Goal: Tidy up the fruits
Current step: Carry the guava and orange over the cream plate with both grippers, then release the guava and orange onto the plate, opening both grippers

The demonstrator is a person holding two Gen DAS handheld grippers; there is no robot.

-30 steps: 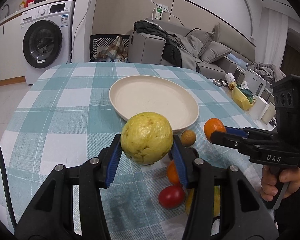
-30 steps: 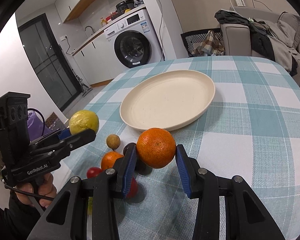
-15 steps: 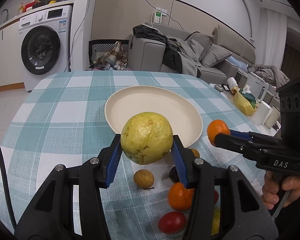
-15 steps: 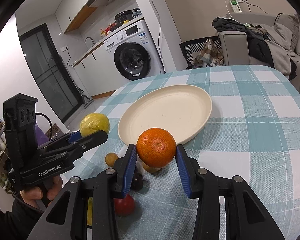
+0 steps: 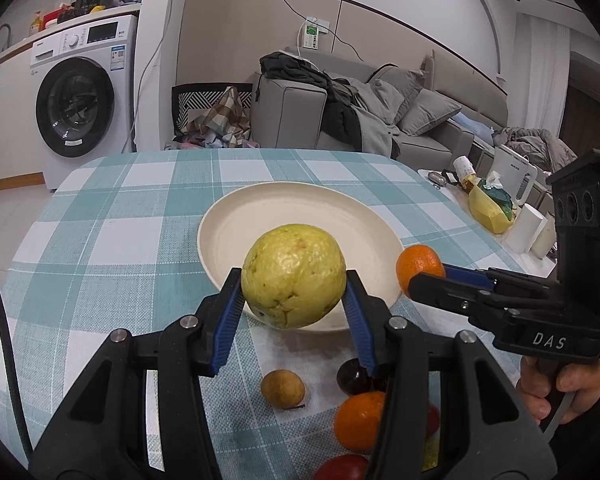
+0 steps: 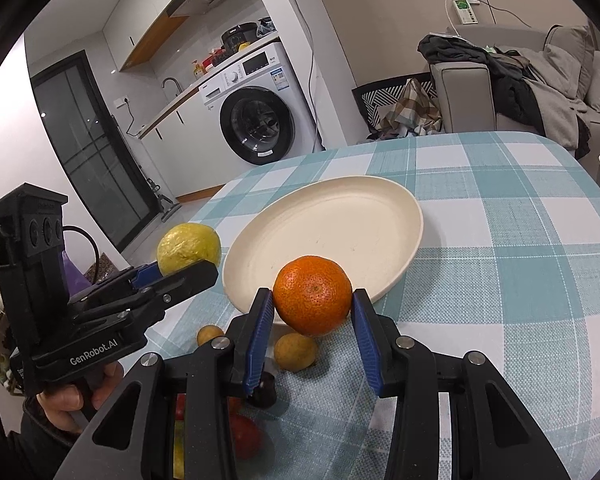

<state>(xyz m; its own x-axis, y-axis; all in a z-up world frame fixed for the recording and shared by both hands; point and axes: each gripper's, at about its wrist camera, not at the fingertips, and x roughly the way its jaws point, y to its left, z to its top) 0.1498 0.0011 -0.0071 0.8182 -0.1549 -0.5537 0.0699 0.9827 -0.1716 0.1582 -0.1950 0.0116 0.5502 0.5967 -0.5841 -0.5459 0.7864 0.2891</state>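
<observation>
My left gripper (image 5: pixel 294 292) is shut on a large yellow-green fruit (image 5: pixel 294 274) and holds it in the air above the near rim of the cream plate (image 5: pixel 300 224). My right gripper (image 6: pixel 313 306) is shut on an orange (image 6: pixel 313 294), held above the table by the plate's (image 6: pixel 340 232) near edge. In the left wrist view the orange (image 5: pixel 419 266) shows at the plate's right rim. In the right wrist view the yellow fruit (image 6: pixel 189 246) is left of the plate. The plate holds nothing.
On the checked tablecloth (image 5: pixel 100 248) below the grippers lie a small brown fruit (image 5: pixel 282 389), a dark fruit (image 5: pixel 352 376), another orange (image 5: pixel 358 420) and a red fruit (image 5: pixel 342 467). A washing machine (image 5: pixel 84 100) and sofa (image 5: pixel 380 116) stand beyond the table.
Both grippers have risen and drawn back with their fruits. The loose fruits now show lower and further apart beneath them.
</observation>
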